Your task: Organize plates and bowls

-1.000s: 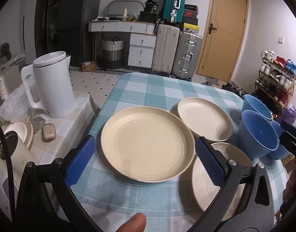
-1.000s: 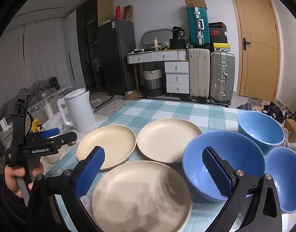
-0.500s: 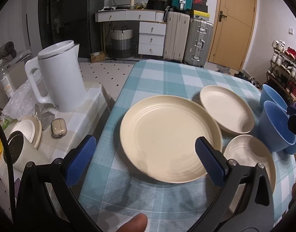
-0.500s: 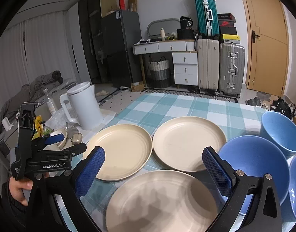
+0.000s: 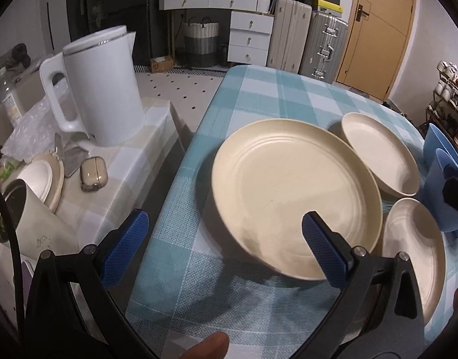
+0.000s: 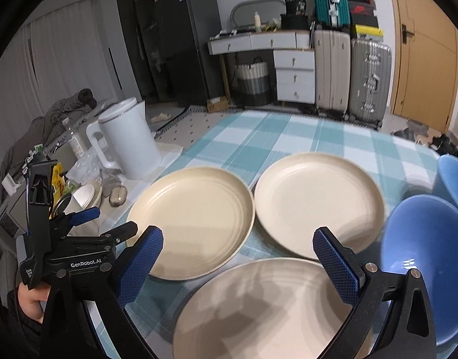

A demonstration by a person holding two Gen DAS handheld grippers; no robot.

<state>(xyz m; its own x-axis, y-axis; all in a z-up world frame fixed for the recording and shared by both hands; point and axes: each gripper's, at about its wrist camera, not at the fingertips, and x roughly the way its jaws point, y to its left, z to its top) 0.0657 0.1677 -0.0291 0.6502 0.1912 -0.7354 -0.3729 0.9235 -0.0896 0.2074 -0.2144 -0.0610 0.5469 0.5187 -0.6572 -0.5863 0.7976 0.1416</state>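
The only words that can be read are "GenRobot.AI", printed in white on the black body of the left claw (image 6: 85, 220), at about eight o'clock in the right wrist view. A small white mark lower on its handle is too tiny to make out.

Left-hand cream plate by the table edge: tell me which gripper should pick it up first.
Left. The left gripper is open right at the near rim of that plate. The right gripper, also open, faces the nearest plate and blue bowl instead.
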